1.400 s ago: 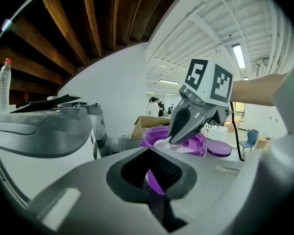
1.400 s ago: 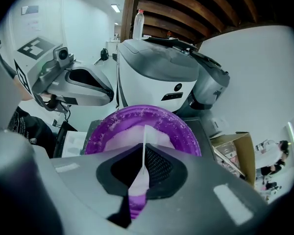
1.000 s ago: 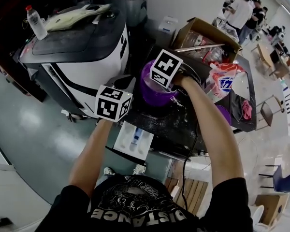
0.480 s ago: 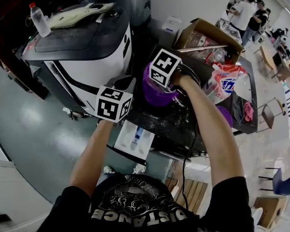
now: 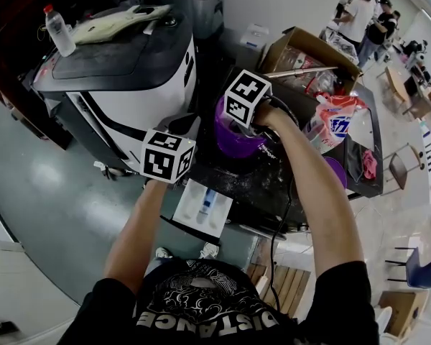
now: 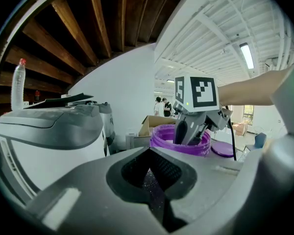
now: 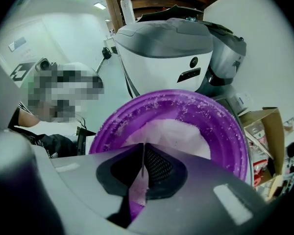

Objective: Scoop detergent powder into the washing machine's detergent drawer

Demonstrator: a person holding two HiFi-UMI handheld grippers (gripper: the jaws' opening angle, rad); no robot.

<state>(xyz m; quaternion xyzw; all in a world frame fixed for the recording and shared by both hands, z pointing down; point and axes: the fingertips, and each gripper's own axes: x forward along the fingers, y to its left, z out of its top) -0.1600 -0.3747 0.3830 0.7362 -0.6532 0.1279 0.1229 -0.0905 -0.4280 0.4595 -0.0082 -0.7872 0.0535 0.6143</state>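
Dipping into the purple tub (image 7: 224, 122) near the dark machine top's (image 5: 273, 187) left edge, the right gripper (image 7: 143, 163) pinched what seemed a thin scoop handle (image 7: 144, 150) over white powder (image 7: 183, 131). The left gripper (image 6: 149, 173), closed and empty, hovered near the open drawer (image 5: 201, 205) at the front edge. Lifting level should avoid spills.

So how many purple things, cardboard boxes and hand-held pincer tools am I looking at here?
Purple things: 2, the purple tub and the purple lid
Cardboard boxes: 1, the cardboard box
Pincer tools: 2, the left gripper and the right gripper
Total: 5
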